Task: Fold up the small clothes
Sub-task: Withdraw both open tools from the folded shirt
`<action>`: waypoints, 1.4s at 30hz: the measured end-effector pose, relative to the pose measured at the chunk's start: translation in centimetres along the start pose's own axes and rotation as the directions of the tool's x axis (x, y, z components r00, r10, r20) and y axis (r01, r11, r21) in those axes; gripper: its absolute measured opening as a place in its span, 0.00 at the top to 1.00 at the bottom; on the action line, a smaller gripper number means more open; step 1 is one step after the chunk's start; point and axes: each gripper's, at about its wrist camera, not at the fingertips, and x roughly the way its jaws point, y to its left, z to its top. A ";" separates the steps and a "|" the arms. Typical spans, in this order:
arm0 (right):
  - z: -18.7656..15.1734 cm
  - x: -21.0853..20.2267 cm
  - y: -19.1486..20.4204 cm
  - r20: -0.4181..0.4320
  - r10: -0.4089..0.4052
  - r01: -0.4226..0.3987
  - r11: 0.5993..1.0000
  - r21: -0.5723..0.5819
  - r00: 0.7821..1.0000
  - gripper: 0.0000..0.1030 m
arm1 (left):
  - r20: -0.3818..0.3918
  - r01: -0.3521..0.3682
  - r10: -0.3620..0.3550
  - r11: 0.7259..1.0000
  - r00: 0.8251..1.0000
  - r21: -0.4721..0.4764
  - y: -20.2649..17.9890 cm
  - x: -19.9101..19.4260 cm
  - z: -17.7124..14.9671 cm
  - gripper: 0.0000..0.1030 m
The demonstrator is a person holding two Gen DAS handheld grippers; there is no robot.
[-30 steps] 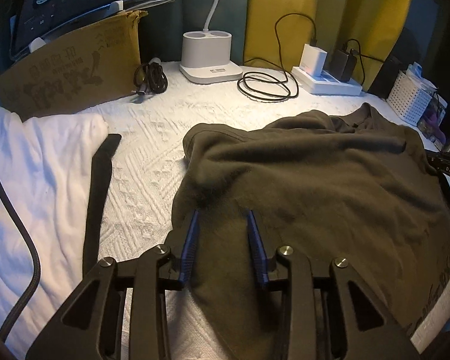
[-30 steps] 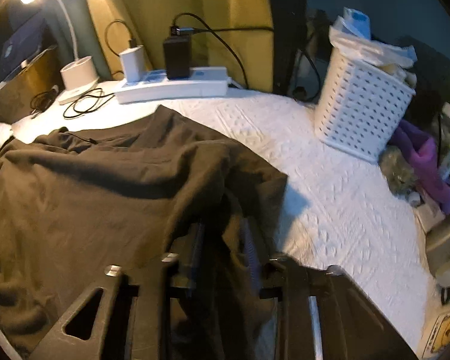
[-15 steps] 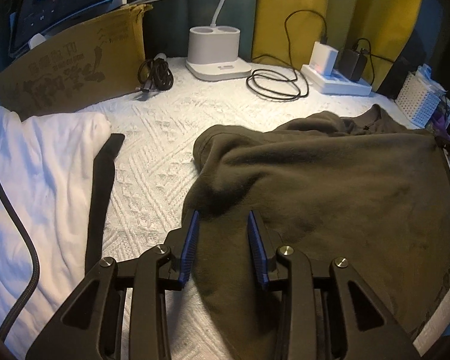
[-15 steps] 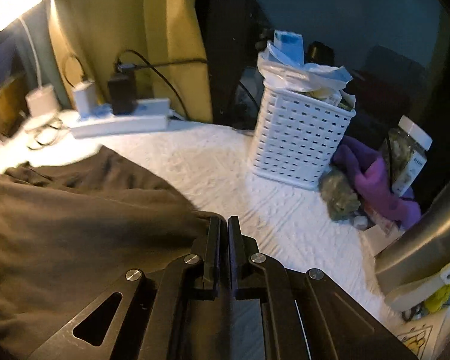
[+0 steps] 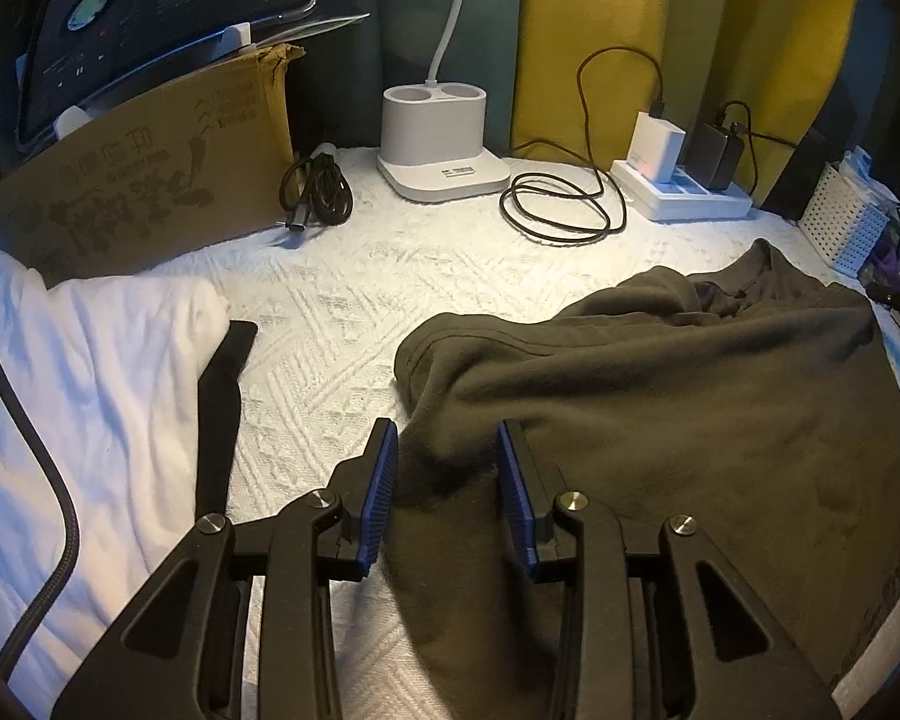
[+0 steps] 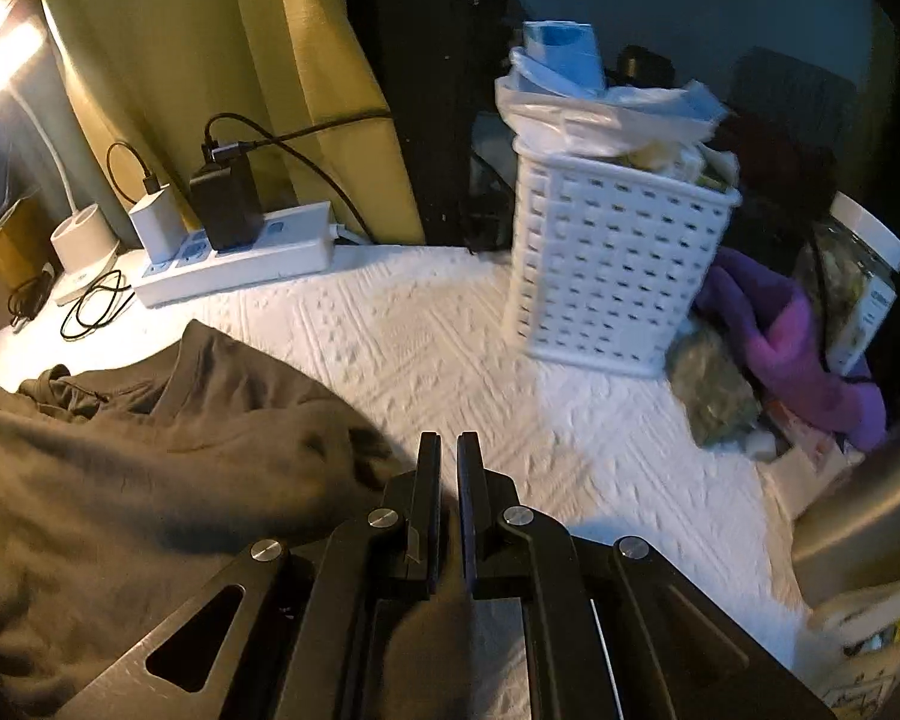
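Observation:
A dark olive-brown shirt (image 5: 660, 420) lies rumpled on the white quilted bedcover (image 5: 330, 324); it also shows in the right wrist view (image 6: 150, 468). My left gripper (image 5: 447, 438) is open, its blue pads either side of the shirt's left edge, low over the cloth. My right gripper (image 6: 448, 450) has its jaws nearly together with a thin gap and nothing visible between the tips. It stands over the bedcover (image 6: 450, 348) at the shirt's right edge.
A cardboard piece (image 5: 138, 192), lamp base (image 5: 438, 144), coiled cables (image 5: 561, 210) and power strip (image 5: 684, 192) line the back. White cloth (image 5: 78, 396) and a black strap (image 5: 222, 396) lie left. A white basket (image 6: 612, 264), purple cloth (image 6: 792, 354) and jar (image 6: 858, 288) stand right.
The right gripper closed, pulled right off the shirt and turned toward the basket; its jaws now show a slight gap. The left gripper drew back slightly; the shirt lies flatter.

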 end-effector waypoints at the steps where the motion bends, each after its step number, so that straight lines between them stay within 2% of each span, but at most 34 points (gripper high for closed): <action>1: 0.2 0.2 0.1 -0.004 0.007 -0.007 1.000 -0.001 1.000 0.94 | 0.001 0.003 -0.003 1.000 1.000 -0.003 0.0 0.0 -0.1 0.67; 2: 0.5 0.2 0.3 -0.005 0.009 -0.009 1.000 -0.002 1.000 0.94 | 0.003 0.004 -0.004 1.000 1.000 -0.005 0.0 -0.1 -0.1 0.66; 4: 0.9 0.2 0.3 -0.001 0.002 -0.002 1.000 0.004 1.000 0.94 | 0.007 0.006 -0.006 1.000 1.000 -0.013 0.1 -0.1 -0.1 0.54; 9: -0.2 1.7 0.5 -0.079 0.028 -0.027 1.000 0.004 0.997 0.94 | 0.018 0.026 -0.026 0.999 1.000 -0.021 0.0 -0.4 -0.2 0.51; 11: -1.2 2.9 0.9 -0.138 -0.056 0.051 0.998 -0.044 0.989 0.94 | 0.019 0.036 -0.036 0.999 0.999 -0.013 -0.3 -0.5 -0.3 0.51; 12: -1.6 2.8 1.1 -0.116 -0.097 0.089 0.994 -0.070 0.989 0.86 | 0.015 0.040 -0.040 0.999 0.999 -0.008 -0.4 -0.4 -0.5 0.51; 14: -2.2 2.3 0.9 -0.098 -0.157 0.150 0.986 -0.070 0.983 0.55 | 0.002 0.044 -0.044 0.999 0.999 -0.001 -0.7 -0.2 -0.8 0.51; 15: -2.3 2.1 0.6 -0.098 -0.212 0.206 0.976 -0.064 0.972 0.22 | -0.003 0.046 -0.046 0.999 0.999 0.001 -0.9 -0.1 -1.0 0.51; 16: -2.5 1.9 0.2 -0.096 -0.254 0.249 0.967 -0.057 0.962 0.05 | -0.007 0.049 -0.049 0.999 0.999 0.002 -0.9 0.0 -1.1 0.51; 17: -2.8 1.9 -0.4 -0.108 -0.270 0.267 0.963 -0.041 0.957 0.05 | -0.010 0.051 -0.051 0.999 0.999 0.002 -1.0 0.0 -1.3 0.51; 19: -3.2 1.5 -1.3 -0.123 -0.191 0.194 0.981 0.015 0.974 0.05 | -0.012 0.054 -0.054 0.999 0.998 0.002 -1.1 0.0 -1.4 0.51; 22: -3.0 0.1 -1.2 -0.059 -0.192 0.194 0.981 0.022 0.980 0.05 | -0.007 0.055 -0.055 0.998 0.998 -0.006 -1.1 -0.3 -1.4 0.51; 24: -2.3 -1.0 -1.1 -0.004 -0.149 0.149 0.988 0.040 0.989 0.05 | -0.002 0.054 -0.054 0.999 0.999 -0.007 -1.2 -0.5 -1.4 0.51; 27: -1.6 -0.6 -0.4 0.004 -0.088 0.088 0.996 0.014 0.996 0.06 | 0.000 0.059 -0.059 0.998 0.998 -0.005 -1.4 -0.8 -1.5 0.51; 30: -2.0 1.0 1.3 -0.036 -0.074 0.072 0.996 -0.048 0.997 0.18 | 0.000 0.062 -0.062 0.998 0.998 -0.005 -1.5 -1.1 -1.8 0.51; 32: -3.0 1.9 2.5 -0.055 -0.104 0.098 0.991 -0.088 0.993 0.19 | 0.000 0.063 -0.063 0.998 0.998 -0.008 -1.4 -1.2 -2.1 0.51; 35: -3.7 1.6 3.5 -0.022 -0.146 0.142 0.983 -0.120 0.989 0.25 | -0.006 0.060 -0.060 0.998 0.998 -0.013 -1.2 -1.2 -2.4 0.51; 36: -3.9 1.3 3.7 -0.025 -0.149 0.145 0.981 -0.131 0.989 0.32 | -0.008 0.059 -0.059 0.998 0.998 -0.015 -1.0 -1.2 -2.5 0.51; 37: -4.0 1.0 3.7 -0.029 -0.144 0.139 0.981 -0.134 0.989 0.40 | -0.007 0.059 -0.059 0.998 0.998 -0.016 -0.9 -1.2 -2.6 0.51; 38: -4.0 0.9 4.0 -0.038 -0.129 0.123 0.983 -0.135 0.991 0.43 | -0.007 0.060 -0.060 0.998 0.998 -0.018 -0.9 -1.3 -2.6 0.51; 42: -4.4 -0.6 4.5 -0.069 -0.049 0.039 0.989 -0.145 0.996 0.45 | -0.003 0.061 -0.061 0.998 0.998 -0.020 -0.6 -1.5 -2.9 0.51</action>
